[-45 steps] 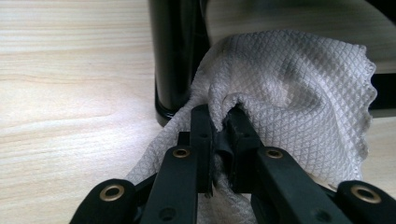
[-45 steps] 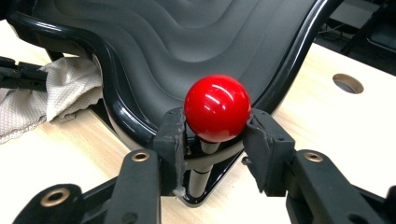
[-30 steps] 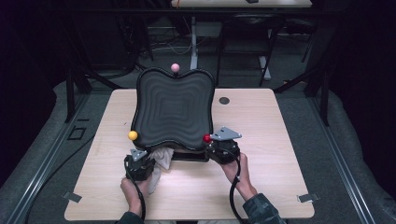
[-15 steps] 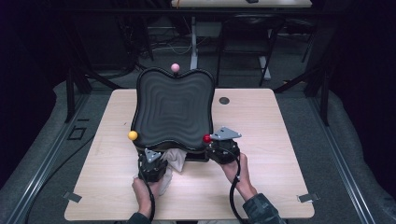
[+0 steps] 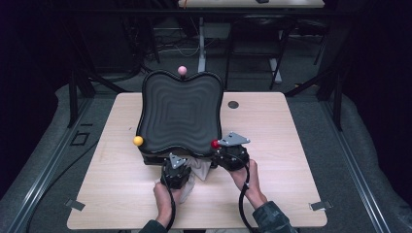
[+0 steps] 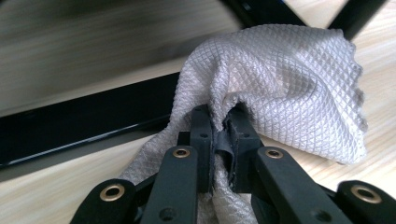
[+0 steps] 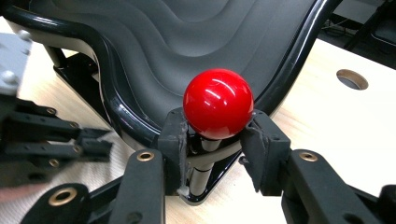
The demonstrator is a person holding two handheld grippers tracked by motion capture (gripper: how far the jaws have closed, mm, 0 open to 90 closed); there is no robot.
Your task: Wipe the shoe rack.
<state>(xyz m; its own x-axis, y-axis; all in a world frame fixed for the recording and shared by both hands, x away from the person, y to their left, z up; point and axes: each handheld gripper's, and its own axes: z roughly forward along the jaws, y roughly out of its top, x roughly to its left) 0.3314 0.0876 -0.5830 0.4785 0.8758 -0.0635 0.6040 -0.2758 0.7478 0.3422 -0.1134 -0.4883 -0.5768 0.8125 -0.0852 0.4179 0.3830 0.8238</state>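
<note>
A black wavy tray (image 5: 182,114) tilts on its black base, with a pink knob (image 5: 182,70) at the far edge, a yellow knob (image 5: 138,141) at the left corner and a red knob (image 5: 214,143) at the right corner. My left gripper (image 5: 176,170) sits at the tray's near edge, shut on a white waffle-weave cloth (image 6: 280,79) that bunches between its jaws (image 6: 219,116). My right gripper (image 5: 232,155) holds the red knob (image 7: 218,103): its jaws (image 7: 212,128) press in on both sides just under the ball, around the stem.
The light wooden table (image 5: 272,126) has a round cable hole (image 5: 233,104) to the right of the tray. The tray's black base bar (image 6: 70,135) runs just behind the cloth. Dark table legs and floor lie beyond the far edge.
My left gripper has slid to the right along the tray's near edge, carrying the cloth with it. The right gripper and red knob have stayed put.
</note>
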